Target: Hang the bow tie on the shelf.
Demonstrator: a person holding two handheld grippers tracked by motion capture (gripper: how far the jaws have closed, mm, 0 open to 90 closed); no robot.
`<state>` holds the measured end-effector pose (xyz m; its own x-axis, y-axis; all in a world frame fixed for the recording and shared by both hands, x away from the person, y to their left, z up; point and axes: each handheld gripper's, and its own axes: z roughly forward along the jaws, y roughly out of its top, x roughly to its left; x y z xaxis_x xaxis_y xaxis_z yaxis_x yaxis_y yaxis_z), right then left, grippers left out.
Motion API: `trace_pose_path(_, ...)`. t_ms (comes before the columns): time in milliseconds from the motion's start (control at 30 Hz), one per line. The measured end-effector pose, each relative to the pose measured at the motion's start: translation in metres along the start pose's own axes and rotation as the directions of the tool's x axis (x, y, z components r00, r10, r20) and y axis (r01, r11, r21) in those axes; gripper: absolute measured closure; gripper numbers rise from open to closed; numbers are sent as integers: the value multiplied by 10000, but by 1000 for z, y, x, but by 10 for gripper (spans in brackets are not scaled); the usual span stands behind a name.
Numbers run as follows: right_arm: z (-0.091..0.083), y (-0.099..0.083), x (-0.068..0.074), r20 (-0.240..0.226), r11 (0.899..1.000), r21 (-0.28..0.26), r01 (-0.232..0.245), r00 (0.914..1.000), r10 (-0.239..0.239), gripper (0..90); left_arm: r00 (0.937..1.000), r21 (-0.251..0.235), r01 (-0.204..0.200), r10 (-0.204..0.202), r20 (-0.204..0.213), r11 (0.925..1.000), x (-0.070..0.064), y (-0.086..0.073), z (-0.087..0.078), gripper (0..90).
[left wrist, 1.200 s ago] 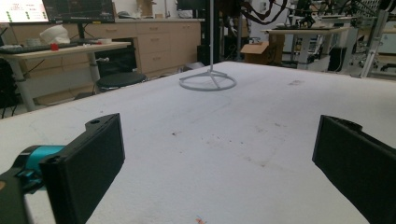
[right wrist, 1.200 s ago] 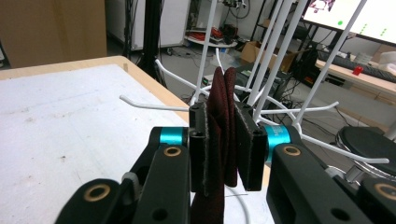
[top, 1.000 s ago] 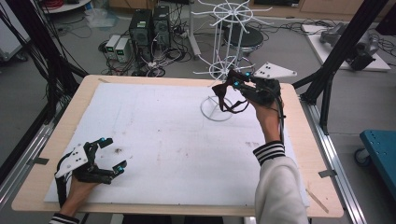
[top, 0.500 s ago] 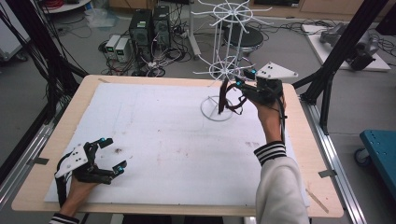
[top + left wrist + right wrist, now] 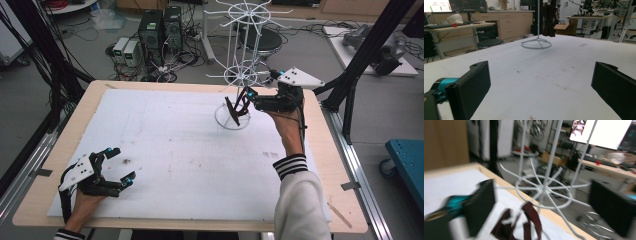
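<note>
The right gripper (image 5: 246, 98), right of centre in the high view, had spread its jaws since half a second earlier, releasing one dark maroon cloth garment (image 5: 527, 225) onto an arm of the single white wire rack (image 5: 240, 75); the hanging looked done. The left gripper (image 5: 121, 167), lower left, stayed released and empty on the one white-covered table (image 5: 165, 135).

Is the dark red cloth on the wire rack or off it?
On: the dark red cloth hangs from a lower arm of the wire rack, between the open right gripper jaws.
</note>
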<state>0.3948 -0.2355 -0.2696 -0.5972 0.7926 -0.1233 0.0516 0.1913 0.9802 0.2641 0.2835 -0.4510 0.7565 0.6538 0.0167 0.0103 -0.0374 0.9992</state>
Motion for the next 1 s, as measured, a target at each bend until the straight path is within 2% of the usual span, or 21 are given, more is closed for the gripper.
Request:
trace_pose_path(33,-3,-1,1,-86,9999,-110,-126,9999,125,6,10000,12,26,-26,-7,10000,0,0,0,28)
trace_pose_path(167,-17,-2,8,-576,9994,-334,-97,9983,77,6,9999,-15,-6,6,-104,10000,-1,0,0,27)
trace_pose_path(233,-24,-3,11,-795,9986,-434,-316,9964,281,6,9999,1,-30,30,-134,10000,-1,0,0,27)
trace_pose_path(467,-48,-22,23,-1062,9952,-856,-482,9936,390,6,9989,-408,-51,32,-461,9992,-2,-2,-4,27)
trace_pose_path(600,-63,-42,30,-1070,9905,-1334,-341,9941,198,6,9986,-446,-60,36,-537,9990,-3,-2,-4,27)
trace_pose_path(700,-77,-62,39,-997,9856,-1621,-478,9945,318,6,9985,-475,-72,46,-551,9988,-2,-2,-5,27)
trace_pose_path(800,-87,-81,50,-868,9861,-1633,-296,9961,155,6,9985,-493,-84,57,-543,9987,-2,-2,-5,27)
trace_pose_path(1000,-97,-122,60,-784,9849,-1499,-867,9941,756,6,9981,-567,-45,10,-611,9984,-2,-3,-6,27)
